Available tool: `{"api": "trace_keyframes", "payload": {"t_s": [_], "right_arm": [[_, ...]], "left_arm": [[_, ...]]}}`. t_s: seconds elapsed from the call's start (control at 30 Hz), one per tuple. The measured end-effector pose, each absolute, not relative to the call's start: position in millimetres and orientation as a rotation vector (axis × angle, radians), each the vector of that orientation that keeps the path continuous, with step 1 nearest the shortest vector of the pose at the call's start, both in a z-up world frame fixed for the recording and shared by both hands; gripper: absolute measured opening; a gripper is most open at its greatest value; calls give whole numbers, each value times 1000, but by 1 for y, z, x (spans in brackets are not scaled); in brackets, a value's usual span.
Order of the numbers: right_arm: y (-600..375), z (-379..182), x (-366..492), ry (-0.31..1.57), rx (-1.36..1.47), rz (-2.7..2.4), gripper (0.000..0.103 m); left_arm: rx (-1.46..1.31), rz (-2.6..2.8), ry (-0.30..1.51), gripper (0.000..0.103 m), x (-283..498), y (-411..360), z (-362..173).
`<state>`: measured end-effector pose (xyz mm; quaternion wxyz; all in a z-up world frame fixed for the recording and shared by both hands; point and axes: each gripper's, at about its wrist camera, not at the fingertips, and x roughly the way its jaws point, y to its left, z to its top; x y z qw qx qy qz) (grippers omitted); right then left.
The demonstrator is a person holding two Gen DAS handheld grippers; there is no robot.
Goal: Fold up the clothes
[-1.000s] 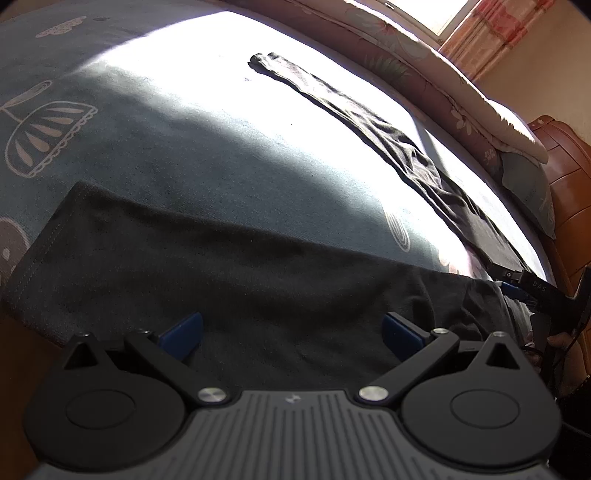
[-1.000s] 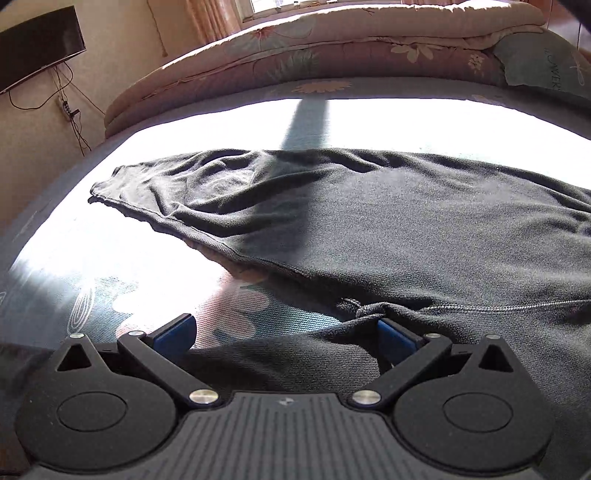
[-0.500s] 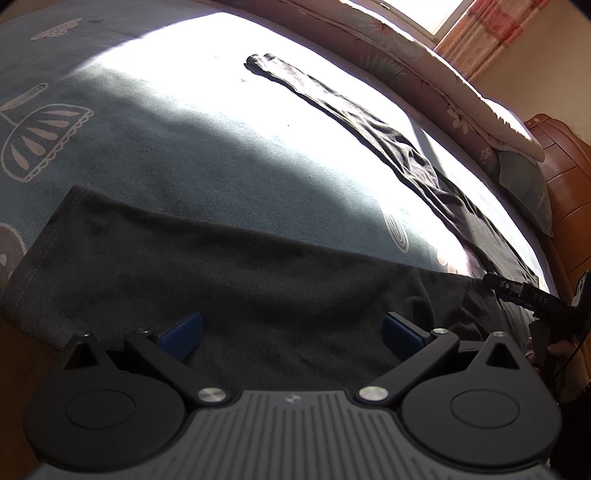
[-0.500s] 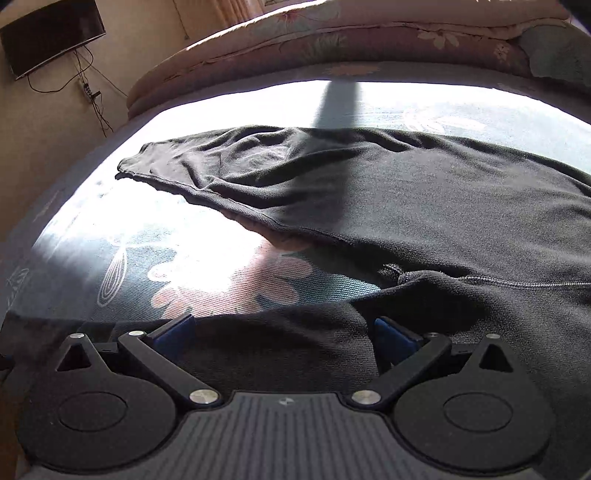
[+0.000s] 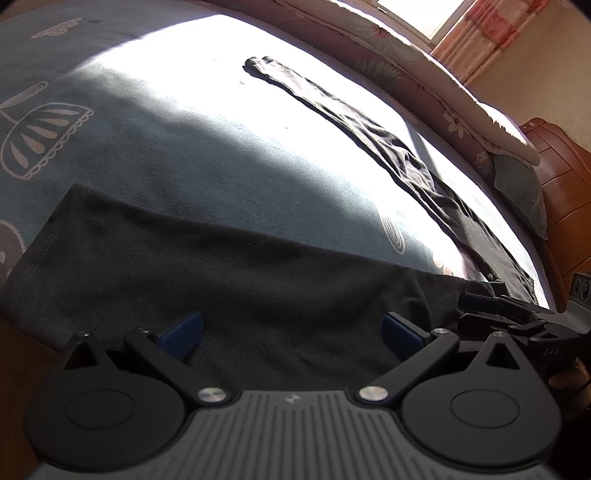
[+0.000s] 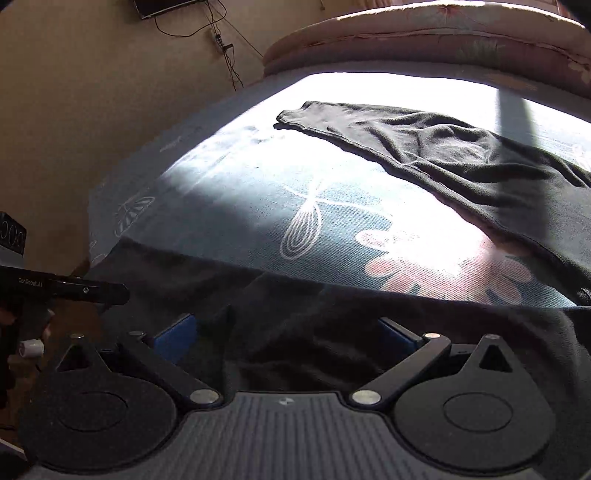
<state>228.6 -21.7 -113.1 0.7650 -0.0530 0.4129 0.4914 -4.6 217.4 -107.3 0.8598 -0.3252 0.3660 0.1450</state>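
Dark trousers lie spread on a teal patterned bed sheet [image 5: 155,155]. One trouser leg [image 5: 229,280] runs along the bed's front edge and the other leg [image 5: 373,129] stretches away into the sunlight. My left gripper [image 5: 291,332] stands open low over the near leg, close to its hem, with cloth between the blue pads. My right gripper [image 6: 286,336] is also open over the same near leg [image 6: 295,314], further toward the crotch. The far leg [image 6: 443,155] lies wrinkled beyond it. Each gripper shows in the other's view: the right gripper [image 5: 517,321], the left gripper [image 6: 74,288].
A rolled floral quilt [image 5: 424,70] and a pillow [image 5: 517,188] line the far side of the bed, by a wooden headboard [image 5: 561,173]. A wall with a screen [image 6: 162,3] and hanging cables [image 6: 221,44] stands past the bed's foot. The bed's front edge is right under both grippers.
My right gripper has slid left along the near trouser leg and turned toward the bed's foot, ending close beside the left gripper. The left gripper has barely moved. Both stay open.
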Motion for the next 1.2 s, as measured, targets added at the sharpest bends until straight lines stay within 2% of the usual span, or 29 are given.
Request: {"api": "trace_keyframes", "payload": {"t_s": [0.2, 0.37, 0.6, 0.9, 1.03, 1.2], "right_arm": [[-18, -121, 253, 886, -101, 930, 103], [-33, -98, 231, 864, -123, 980, 103], [-54, -117, 215, 916, -166, 821, 103], [-75, -97, 213, 868, -138, 745, 103], [-88, -119, 205, 948, -129, 704, 103], [-95, -121, 196, 928, -111, 698, 103]], "left_arm": [[-684, 303, 765, 102, -5, 217, -107], [-684, 301, 762, 102, -6, 218, -108], [-681, 305, 763, 102, -5, 217, -108], [-641, 318, 788, 102, 0, 213, -106], [-635, 324, 793, 103, 0, 212, -106], [-617, 338, 814, 103, 3, 210, -102]]}}
